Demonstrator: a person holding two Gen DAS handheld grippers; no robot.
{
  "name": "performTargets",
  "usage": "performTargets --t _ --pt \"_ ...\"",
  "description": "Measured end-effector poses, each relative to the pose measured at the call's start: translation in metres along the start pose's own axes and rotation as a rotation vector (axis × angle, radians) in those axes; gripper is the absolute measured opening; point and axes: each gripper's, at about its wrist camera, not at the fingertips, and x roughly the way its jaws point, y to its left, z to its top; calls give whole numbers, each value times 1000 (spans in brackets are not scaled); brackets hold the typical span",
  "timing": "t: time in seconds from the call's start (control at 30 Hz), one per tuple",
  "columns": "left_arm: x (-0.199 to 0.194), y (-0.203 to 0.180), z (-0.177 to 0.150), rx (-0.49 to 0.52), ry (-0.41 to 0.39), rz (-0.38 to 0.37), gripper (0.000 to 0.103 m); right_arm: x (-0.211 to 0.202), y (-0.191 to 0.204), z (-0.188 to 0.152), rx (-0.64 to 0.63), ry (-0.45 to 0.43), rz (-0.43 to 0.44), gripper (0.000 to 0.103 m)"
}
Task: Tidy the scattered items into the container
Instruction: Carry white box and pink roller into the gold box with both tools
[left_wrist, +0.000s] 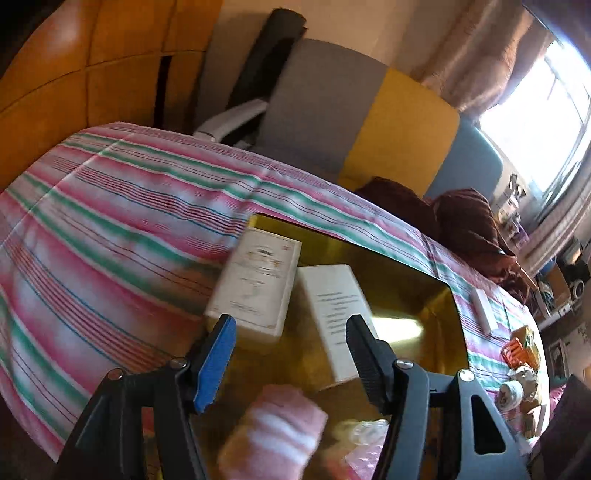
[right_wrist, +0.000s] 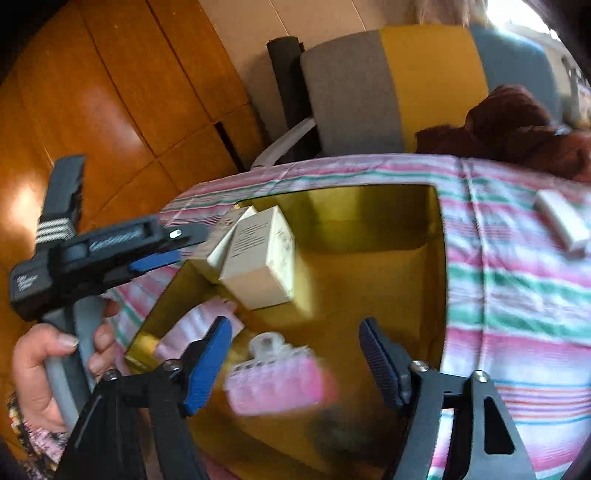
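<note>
Both claws hovered over the shiny gold rectangular tray (right_wrist: 439, 236) on the pink-green-white striped cloth (right_wrist: 517, 295). Right gripper (right_wrist: 295, 362) wide open, nothing between the blue pads; pink-and-clear plastic hair clip (right_wrist: 275, 380) sat blurred just below/between the jaws, looked like it was dropping or just landed in the tray's near end. Cannot tell if touching the floor yet. Left gripper (left_wrist: 291, 354) also spread wide, empty, w/ a hand (right_wrist: 48, 369) seen on its grip in the right view.

Step in hand, by guess: release of clip into tray. Best done low over tray floor, clear of walls, then lifted straight up so pads don't snag the clip.

Tray contents: two white cardboard boxes (left_wrist: 258, 284) leaning tog. at far-left corner, one tipped onto the rim; pink-white striped soft item (left_wrist: 277, 432) at near-left corner; clip near front.

Still out on cloth, right of tray: small white oblong box (right_wrist: 561, 221); orange toy bits & pale round things (left_wrist: 521, 365) near the cloth's right edge, too blurred to name.
</note>
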Motion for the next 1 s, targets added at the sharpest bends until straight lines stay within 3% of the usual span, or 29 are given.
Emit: performTargets --t 0.07,0.27,0.47,0.7,0.87,1.0 --pt "4 9 -1 -1 8 33 62 8 3 7 -24 26 -24 47" --pt "19 25 -3 -4 51 65 61 48 20 32 -91 123 -51 40" --pt "36 35 5 -42 86 -5 60 86 43 44 -132 184 -34 38" --pt "52 47 19 -121 90 -70 60 120 49 63 -69 235 47 38" --pt "61 57 22 -190 95 -113 61 117 42 72 -33 198 40 39" --pt "47 59 14 -199 72 -95 61 79 26 63 20 132 62 40"
